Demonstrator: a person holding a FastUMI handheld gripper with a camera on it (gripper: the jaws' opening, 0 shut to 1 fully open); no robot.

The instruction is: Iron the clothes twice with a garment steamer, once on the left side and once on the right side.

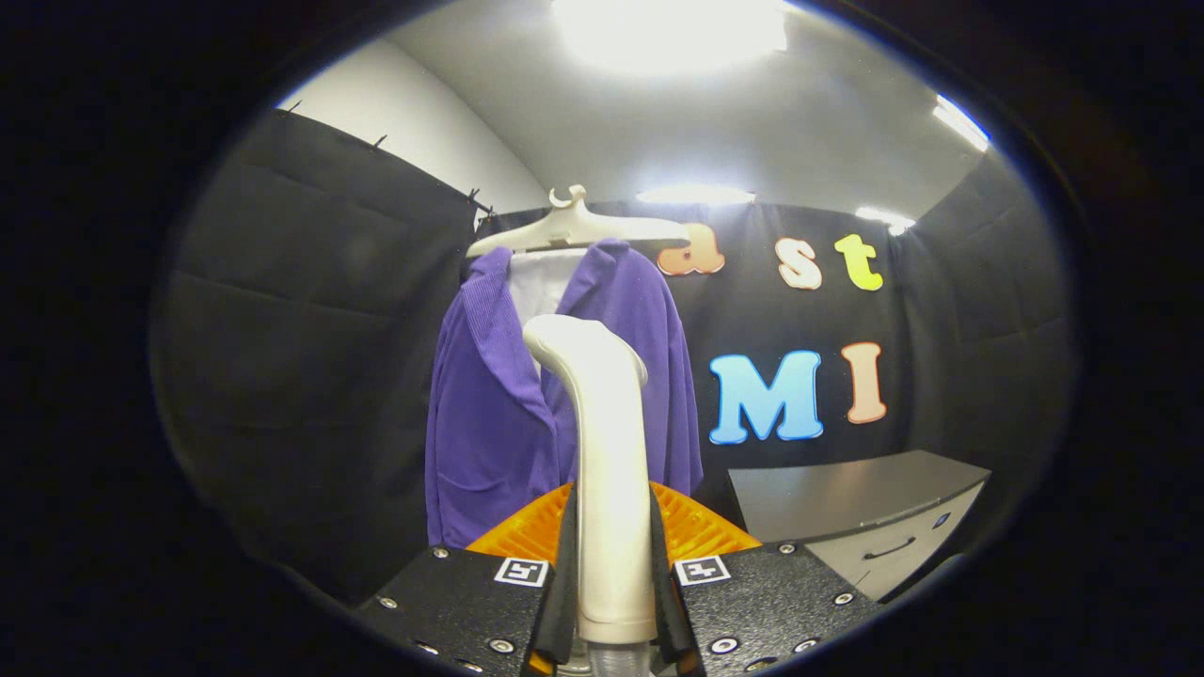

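Black booth, purple garment, claw clamping steamer

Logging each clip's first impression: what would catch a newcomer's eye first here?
The white curved garment steamer stands upright, clamped between the fingers of the gripper. Just beyond it, a purple ribbed cardigan hangs on a cream plastic hanger over a white shirt. A grey drawer cabinet sits beside the cardigan.

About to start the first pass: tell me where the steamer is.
In the gripper view, the garment steamer stands upright, clamped between the fingers, its head just before the purple cardigan hanging from its hanger.
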